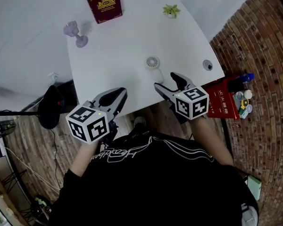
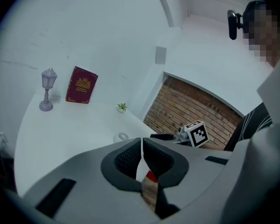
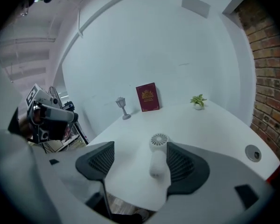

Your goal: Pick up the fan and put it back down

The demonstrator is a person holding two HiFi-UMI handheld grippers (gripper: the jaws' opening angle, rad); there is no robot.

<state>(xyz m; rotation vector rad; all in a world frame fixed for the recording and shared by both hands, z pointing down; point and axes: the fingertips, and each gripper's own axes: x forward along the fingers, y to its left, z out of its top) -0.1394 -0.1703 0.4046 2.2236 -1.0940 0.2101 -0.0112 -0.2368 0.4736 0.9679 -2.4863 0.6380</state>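
1. Closest to us is our left gripper point(image 1: 117, 93) point(image 2: 142, 146). It sits well to the left of the fan point(image 1: 153, 63) point(image 3: 159, 141), over the near edge of the white table point(image 1: 113, 55). Its jaws are pressed together with only a thin crack between them, and nothing is in them.
2. Our right gripper point(image 1: 165, 80) point(image 3: 137, 160) is just on our side of the fan — much nearer to it than the left one. Its jaws are spread wide and hold nothing.
3. The fan lies flat on the table, straight ahead of the right gripper. Its long way runs from us outward: the handle points back at us and the round head is at the far end. The handle sits in line with the gap between the open jaws, closer to the right-hand jaw. We think nothing touches it yet.
4. So we guess the lift has not begun — the right gripper only needs to slide forward a little and squeeze the handle.
5. Far behind the fan stand a little lamp point(image 1: 75, 34) to the left, a red book point(image 1: 104, 4) and a tiny plant point(image 1: 171, 10) to the right.
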